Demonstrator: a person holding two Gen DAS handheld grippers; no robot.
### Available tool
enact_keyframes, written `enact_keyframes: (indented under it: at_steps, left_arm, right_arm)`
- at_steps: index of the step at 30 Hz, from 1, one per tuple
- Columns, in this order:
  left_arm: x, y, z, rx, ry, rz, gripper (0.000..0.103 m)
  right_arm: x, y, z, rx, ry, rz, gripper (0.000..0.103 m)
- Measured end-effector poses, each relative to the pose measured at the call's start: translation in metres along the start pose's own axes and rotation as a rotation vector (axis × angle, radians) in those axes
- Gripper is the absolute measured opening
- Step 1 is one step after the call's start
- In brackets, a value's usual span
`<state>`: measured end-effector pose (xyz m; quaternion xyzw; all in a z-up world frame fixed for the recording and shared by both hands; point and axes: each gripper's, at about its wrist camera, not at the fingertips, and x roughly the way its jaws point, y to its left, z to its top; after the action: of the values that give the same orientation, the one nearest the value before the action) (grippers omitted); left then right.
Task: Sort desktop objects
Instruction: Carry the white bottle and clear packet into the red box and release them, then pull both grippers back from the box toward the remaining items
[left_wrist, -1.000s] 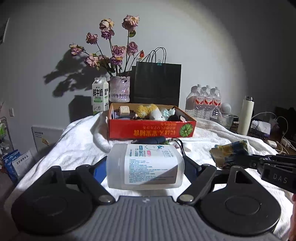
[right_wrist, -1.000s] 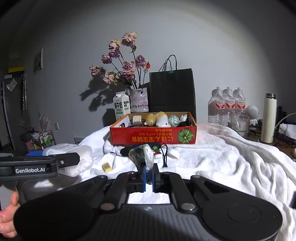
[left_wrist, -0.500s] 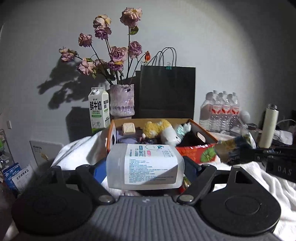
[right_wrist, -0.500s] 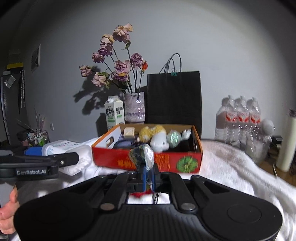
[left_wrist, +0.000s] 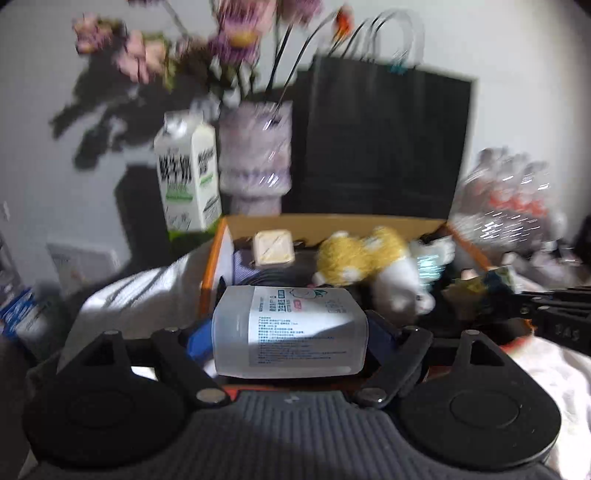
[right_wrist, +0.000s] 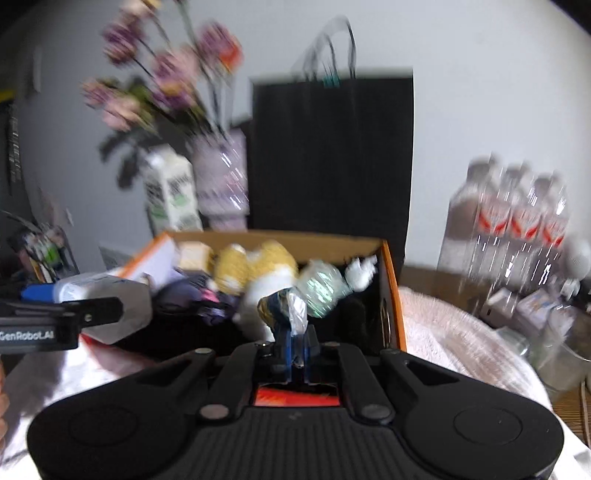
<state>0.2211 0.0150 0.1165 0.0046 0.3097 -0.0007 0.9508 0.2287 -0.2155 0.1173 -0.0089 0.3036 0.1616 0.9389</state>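
Left hand-held gripper (left_wrist: 290, 334): clamped on a translucent plastic bottle (left_wrist: 290, 330) lying sideways between its fingers, white label facing up, blue cap on the left.
Bottle position: just above the near rim of the orange cardboard box (left_wrist: 218, 251).
Right hand-held gripper (right_wrist: 291, 350): pinched tight on a crumpled snack wrapper (right_wrist: 282, 308), held upright over the near edge of the box.
Box contents: yellow plush toy (left_wrist: 360, 254), a pale square block (left_wrist: 274, 248), a white plush and dark items; blurred.
Behind the box: milk carton (left_wrist: 186, 181), vase of flowers (left_wrist: 255, 162), black paper bag (left_wrist: 384, 140).
Right of the box: pack of water bottles (right_wrist: 506, 221).
Beneath the box: white towel (left_wrist: 140, 295).
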Motion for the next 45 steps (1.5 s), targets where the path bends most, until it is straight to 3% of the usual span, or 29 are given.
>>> enact_keyframes:
  at_steps: [3, 6, 8, 9, 10, 13, 20, 25, 31, 37, 42, 45]
  left_arm:
    - [0.034, 0.002, 0.013, 0.003, 0.090, 0.017, 0.083]
    - [0.059, 0.004, 0.021, -0.004, 0.164, -0.005, 0.084]
    - [0.062, 0.003, 0.024, 0.000, 0.168, 0.031, 0.088]
    - [0.063, 0.002, 0.027, 0.004, 0.169, 0.057, 0.091]
    - [0.061, 0.000, 0.029, 0.008, 0.166, 0.072, 0.093]
    - [0.051, 0.002, 0.037, 0.004, 0.159, 0.046, 0.103]
    - [0.010, 0.013, 0.036, -0.041, 0.154, 0.057, 0.103]
    - [-0.046, 0.016, 0.002, -0.001, 0.033, 0.075, 0.103]
    - [-0.128, 0.016, -0.075, 0.063, -0.046, -0.013, 0.103]
    - [-0.209, 0.010, -0.155, 0.062, -0.203, -0.017, 0.103]
    - [-0.237, -0.003, -0.201, 0.069, -0.191, 0.011, 0.103]
    - [-0.246, -0.006, -0.217, 0.045, -0.166, -0.014, 0.103]
  right_arm:
    - [0.039, -0.011, 0.017, 0.047, 0.105, 0.001, 0.006]
    - [0.073, -0.015, 0.025, 0.069, 0.213, 0.015, 0.017]
    - [0.087, -0.016, 0.031, 0.079, 0.250, -0.001, 0.053]
    - [0.089, -0.014, 0.033, 0.069, 0.254, -0.036, 0.082]
    - [0.087, -0.010, 0.036, 0.050, 0.243, -0.082, 0.093]
    - [0.075, 0.004, 0.044, -0.028, 0.187, -0.148, 0.093]
    - [0.031, 0.017, 0.041, 0.006, 0.122, -0.127, 0.093]
    - [-0.016, 0.030, 0.019, 0.021, 0.029, -0.065, 0.095]
    - [-0.091, 0.050, -0.051, 0.022, -0.079, 0.019, 0.097]
    - [-0.159, 0.066, -0.137, 0.042, -0.143, 0.029, 0.099]
    - [-0.194, 0.076, -0.187, 0.056, -0.119, 0.006, 0.099]
    - [-0.211, 0.080, -0.209, 0.076, -0.103, 0.004, 0.099]
